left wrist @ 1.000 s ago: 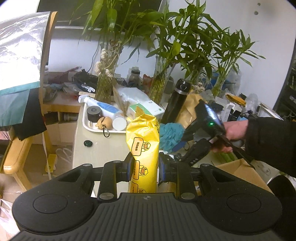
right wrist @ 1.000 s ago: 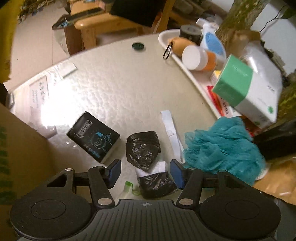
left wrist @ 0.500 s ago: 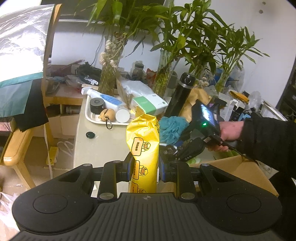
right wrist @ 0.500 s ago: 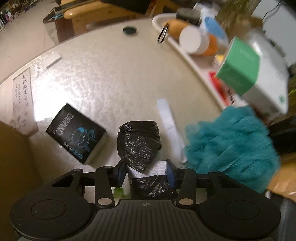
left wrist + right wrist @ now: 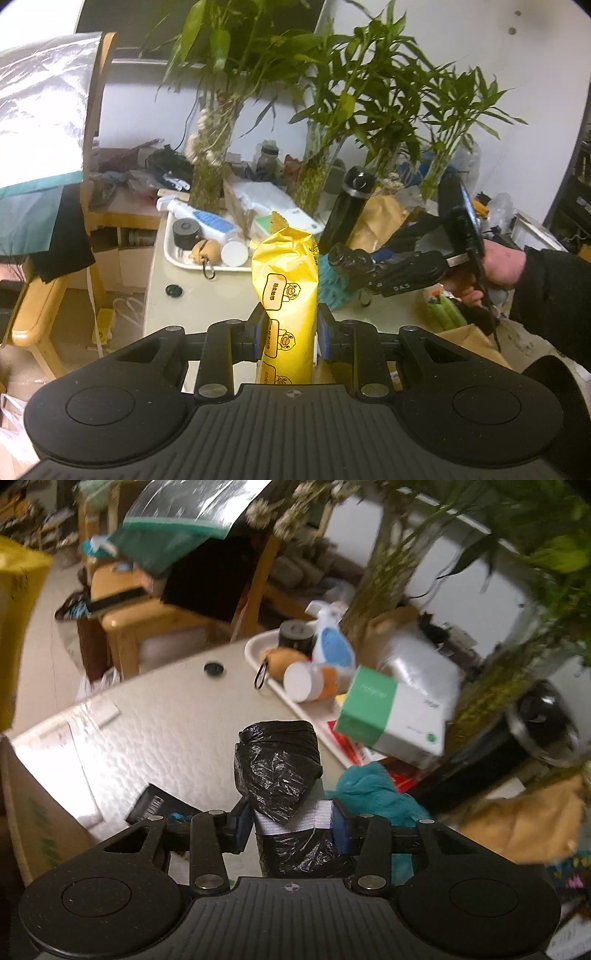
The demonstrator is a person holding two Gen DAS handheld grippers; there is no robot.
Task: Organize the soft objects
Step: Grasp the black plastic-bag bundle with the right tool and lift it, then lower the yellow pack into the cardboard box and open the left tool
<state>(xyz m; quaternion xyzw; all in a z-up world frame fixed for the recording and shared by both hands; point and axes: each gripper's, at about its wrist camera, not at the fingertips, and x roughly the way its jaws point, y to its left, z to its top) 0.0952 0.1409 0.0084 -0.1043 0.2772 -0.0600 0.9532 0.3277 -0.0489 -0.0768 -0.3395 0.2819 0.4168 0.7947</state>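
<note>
Two tools are each loaded with one soft thing. The left tool [image 5: 291, 334] is clenched on a yellow pack [image 5: 286, 295] printed with ducks, which stands upright between its pads, clear of the tabletop [image 5: 166, 273]. The right tool [image 5: 291, 825] grips a black plastic bundle [image 5: 277, 768] at its white band, and the bundle's free upper half rises well above the pads; in the left wrist view the same bundle [image 5: 349, 260] hangs in the air above the tabletop's right side, carried by a hand [image 5: 500, 266] in a dark sleeve.

Below the right tool, a black packet [image 5: 155, 805] lies near the tabletop's near edge beside a cardboard box [image 5: 37, 812], and a teal mesh sponge [image 5: 369, 786] sits to its right. Farther back, a white tray [image 5: 258, 653] of bottles runs along the far edge, with a green-and-white carton [image 5: 388, 709] and a dark flask [image 5: 532, 716] beside it, and plants behind.

The likely risks lie in the grips. The bundle is held by slippery film on a narrow band, so a quick swing could let it slide or tip out. The tall yellow pack is pinched low, so it could lean and buckle. With both tools close over the right side, one load could knock the other or clip the flask.
</note>
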